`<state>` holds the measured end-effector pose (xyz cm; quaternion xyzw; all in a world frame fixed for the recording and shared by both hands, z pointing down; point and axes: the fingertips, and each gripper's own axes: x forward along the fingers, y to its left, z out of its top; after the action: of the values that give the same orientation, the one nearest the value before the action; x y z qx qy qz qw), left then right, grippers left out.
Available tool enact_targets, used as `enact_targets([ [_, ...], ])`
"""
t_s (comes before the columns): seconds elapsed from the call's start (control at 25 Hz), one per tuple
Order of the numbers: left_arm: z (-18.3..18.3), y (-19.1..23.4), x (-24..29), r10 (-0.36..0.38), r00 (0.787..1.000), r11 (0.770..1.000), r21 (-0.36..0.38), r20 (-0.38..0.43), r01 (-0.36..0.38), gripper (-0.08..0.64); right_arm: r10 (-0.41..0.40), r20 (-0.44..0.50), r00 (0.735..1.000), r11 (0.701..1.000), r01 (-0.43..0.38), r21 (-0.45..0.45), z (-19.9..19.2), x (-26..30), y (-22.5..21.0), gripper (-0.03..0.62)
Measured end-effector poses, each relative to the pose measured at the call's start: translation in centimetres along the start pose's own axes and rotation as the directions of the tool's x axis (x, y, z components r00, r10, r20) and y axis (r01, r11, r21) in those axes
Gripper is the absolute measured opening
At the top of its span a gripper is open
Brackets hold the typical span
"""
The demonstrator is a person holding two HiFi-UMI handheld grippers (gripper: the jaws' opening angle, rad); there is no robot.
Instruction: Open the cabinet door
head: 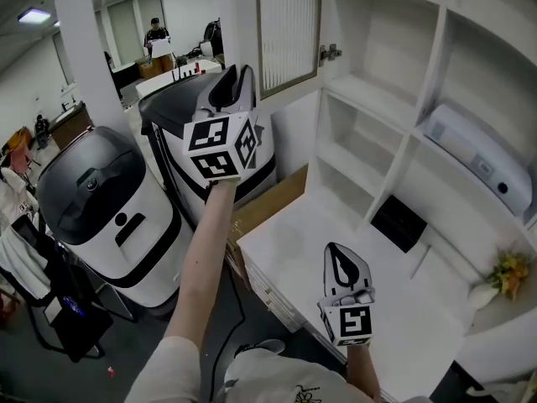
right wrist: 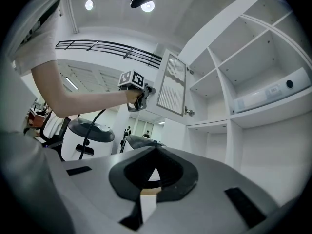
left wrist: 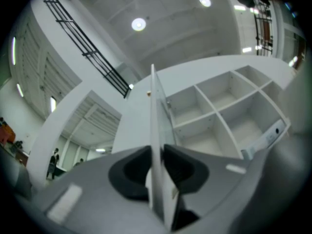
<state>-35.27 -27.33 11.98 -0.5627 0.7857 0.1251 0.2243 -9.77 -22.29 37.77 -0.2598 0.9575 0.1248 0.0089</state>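
Note:
The white cabinet door [head: 288,28], with a ribbed glass panel, stands swung out from the shelf unit on its hinge [head: 329,53]. My left gripper [head: 243,78] is raised at the door's free edge. In the left gripper view that thin door edge [left wrist: 157,130] runs straight between the jaws, which press on it from both sides at my left gripper [left wrist: 156,152]. The right gripper view shows the door [right wrist: 171,84] with the left gripper [right wrist: 141,99] at its lower corner. My right gripper [head: 342,254] hovers low over the white counter [head: 285,250], its tips together and nothing held [right wrist: 155,147].
Open white shelves [head: 377,99] fill the right side, holding a white device [head: 478,158], a black box [head: 398,222] and yellow flowers [head: 510,271]. Two white machines with dark lids [head: 101,200] [head: 189,116] stand left of the counter, beside a cardboard box [head: 268,200]. People stand far back.

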Motion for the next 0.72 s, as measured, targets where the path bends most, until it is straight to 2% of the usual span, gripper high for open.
enact_targets([
  [0.12, -0.5, 1.4, 0.6, 0.007, 1.000, 1.000, -0.010, -0.007, -0.007, 0.084, -0.002, -0.022, 1.000, 1.000, 0.002, 0.003, 0.3, 0.8, 0.1, -0.002],
  [0.36, -1.5, 4.1, 1.8, 0.015, 1.000, 1.000, -0.020, -0.019, -0.015, 0.084, -0.001, -0.003, 1.000, 1.000, 0.001, 0.012, -0.2, 2.5, 0.6, -0.002],
  [0.6, -1.5, 4.3, 1.9, 0.001, 1.000, 1.000, -0.011, 0.016, -0.001, 0.084, -0.018, -0.041, 0.999, 1.000, 0.018, -0.004, 0.0, 3.6, 0.8, -0.002],
  [0.72, -1.4, 4.3, 1.9, -0.006, 1.000, 1.000, -0.009, 0.015, 0.006, 0.084, -0.017, -0.003, 1.000, 1.000, 0.017, -0.001, -0.2, 3.8, 0.9, -0.002],
])
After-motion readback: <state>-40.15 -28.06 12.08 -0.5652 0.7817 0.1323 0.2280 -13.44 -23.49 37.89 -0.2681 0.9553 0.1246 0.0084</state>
